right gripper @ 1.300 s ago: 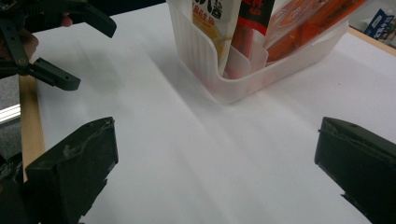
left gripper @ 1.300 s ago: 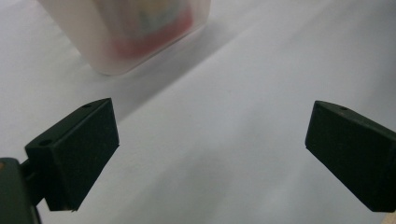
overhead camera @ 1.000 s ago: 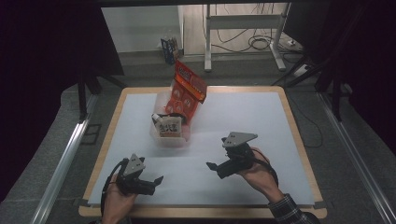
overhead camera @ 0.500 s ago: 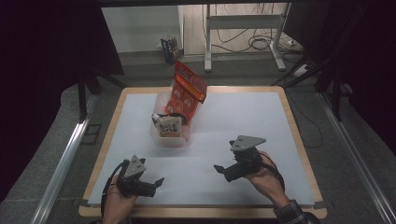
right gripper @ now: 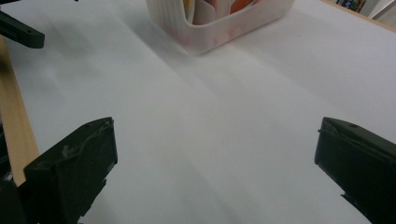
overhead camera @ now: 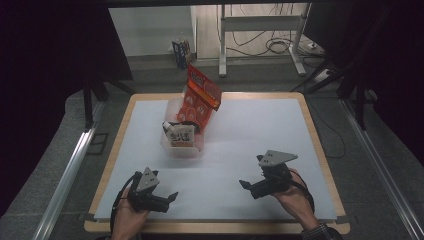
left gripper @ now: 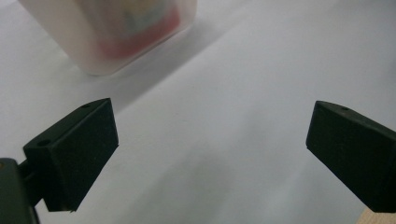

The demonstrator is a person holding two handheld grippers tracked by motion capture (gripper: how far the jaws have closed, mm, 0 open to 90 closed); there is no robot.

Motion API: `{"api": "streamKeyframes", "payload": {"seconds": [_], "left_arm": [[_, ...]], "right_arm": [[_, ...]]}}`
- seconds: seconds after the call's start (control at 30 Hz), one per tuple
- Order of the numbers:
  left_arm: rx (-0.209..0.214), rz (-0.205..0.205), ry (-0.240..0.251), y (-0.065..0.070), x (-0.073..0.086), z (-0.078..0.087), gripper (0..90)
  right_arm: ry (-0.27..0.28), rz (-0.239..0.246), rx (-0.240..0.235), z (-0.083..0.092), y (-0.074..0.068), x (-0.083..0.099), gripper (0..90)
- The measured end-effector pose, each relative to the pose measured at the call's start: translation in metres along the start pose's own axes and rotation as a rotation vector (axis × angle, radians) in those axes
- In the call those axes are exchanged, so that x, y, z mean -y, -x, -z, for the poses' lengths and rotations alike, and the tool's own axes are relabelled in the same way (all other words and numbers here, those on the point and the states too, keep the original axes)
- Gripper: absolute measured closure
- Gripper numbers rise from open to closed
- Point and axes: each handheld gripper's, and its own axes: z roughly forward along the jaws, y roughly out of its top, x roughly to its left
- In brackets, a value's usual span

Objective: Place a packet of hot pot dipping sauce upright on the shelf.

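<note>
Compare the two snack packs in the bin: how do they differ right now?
The red bag is tall, leans toward the table's far edge and sticks well above the bin. The white pack is smaller, pale with dark print, and sits low at the near end. Both rest inside the same translucent bin.

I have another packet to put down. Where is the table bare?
Bare: the white sheet right of the bin, and the strip between the left gripper and right gripper. Crowded: the bin, packed with an orange packet and a small pack.

A white-topped wooden table (overhead camera: 260,125) carries a translucent snack-filled bin (overhead camera: 181,146).
</note>
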Motion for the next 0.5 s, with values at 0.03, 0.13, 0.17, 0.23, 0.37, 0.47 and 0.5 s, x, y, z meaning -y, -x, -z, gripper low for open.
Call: {"api": "streamKeyframes", "payload": {"seconds": [0.03, 0.13, 0.17, 0.23, 0.37, 0.47, 0.5], "left_arm": [[-0.001, -0.002, -0.001, 0.000, 0.000, 0.000, 2.1], [-0.003, -0.007, -0.004, 0.001, 0.000, -0.001, 2.0], [-0.004, -0.007, -0.006, 0.001, 0.000, -0.001, 2.0], [-0.005, -0.007, -0.006, 0.001, 0.000, -0.001, 2.0], [-0.003, -0.009, -0.008, 0.001, 0.000, -0.002, 1.9], [-0.004, -0.011, -0.009, 0.002, 0.000, -0.002, 1.9], [-0.003, -0.010, -0.009, 0.002, 0.000, -0.002, 1.9]], "right_arm": [[-0.001, -0.003, 0.004, 0.001, 0.000, 0.001, 0.0], [0.001, -0.012, 0.017, 0.006, 0.002, 0.005, 0.0], [0.002, -0.016, 0.021, 0.007, 0.003, 0.007, 0.0], [0.002, -0.023, 0.030, 0.011, 0.004, 0.010, 0.0], [0.002, -0.041, 0.052, 0.019, 0.008, 0.018, 0.0], [0.009, -0.058, 0.073, 0.026, 0.012, 0.026, 0.0], [0.012, -0.061, 0.081, 0.028, 0.014, 0.028, 0.0]]}}
